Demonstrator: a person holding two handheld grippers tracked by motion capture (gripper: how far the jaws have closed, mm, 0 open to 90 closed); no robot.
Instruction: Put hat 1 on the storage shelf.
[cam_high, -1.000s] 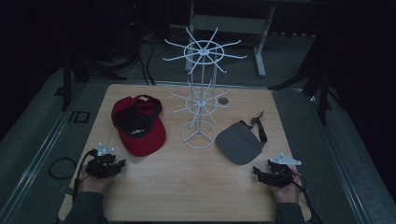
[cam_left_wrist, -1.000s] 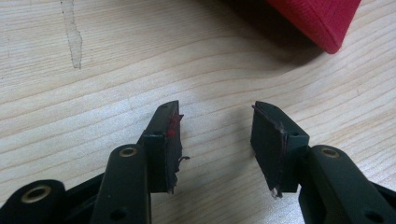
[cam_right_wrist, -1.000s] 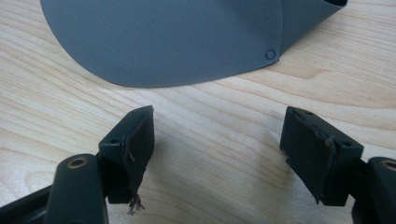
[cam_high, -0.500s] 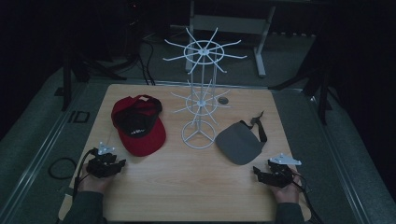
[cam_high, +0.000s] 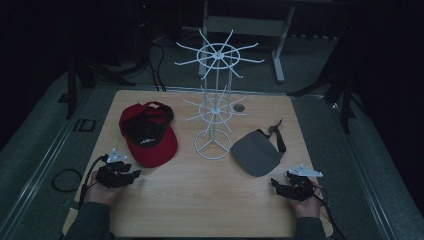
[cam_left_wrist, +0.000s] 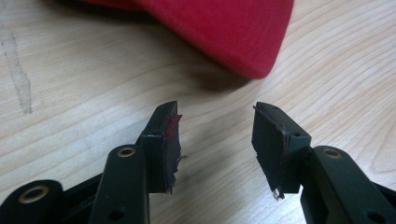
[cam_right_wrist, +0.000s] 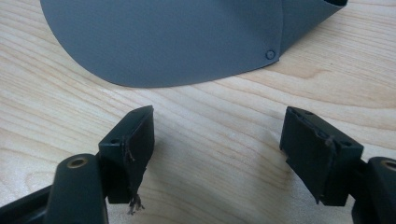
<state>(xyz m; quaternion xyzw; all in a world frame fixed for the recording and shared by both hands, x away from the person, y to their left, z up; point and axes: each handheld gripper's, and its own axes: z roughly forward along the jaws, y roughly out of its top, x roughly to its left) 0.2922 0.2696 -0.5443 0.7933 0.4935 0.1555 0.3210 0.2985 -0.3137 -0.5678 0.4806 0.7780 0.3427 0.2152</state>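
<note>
We've got our left gripper (cam_left_wrist: 212, 133), its jaws just widening and empty, with the red cap (cam_left_wrist: 224, 28) at twelve o'clock, while our right gripper (cam_right_wrist: 217, 140) gapes empty below the grey visor (cam_right_wrist: 173, 42).

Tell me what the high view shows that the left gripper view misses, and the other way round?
High view alone: the white wire rack, the grey visor, the right claw and the whole red cap. Left gripper view alone: red smears and frayed edges on the left claw pads, plus a pale streak on the wood. Both share the wooden table, the cap's brim and that open, empty claw.
</note>
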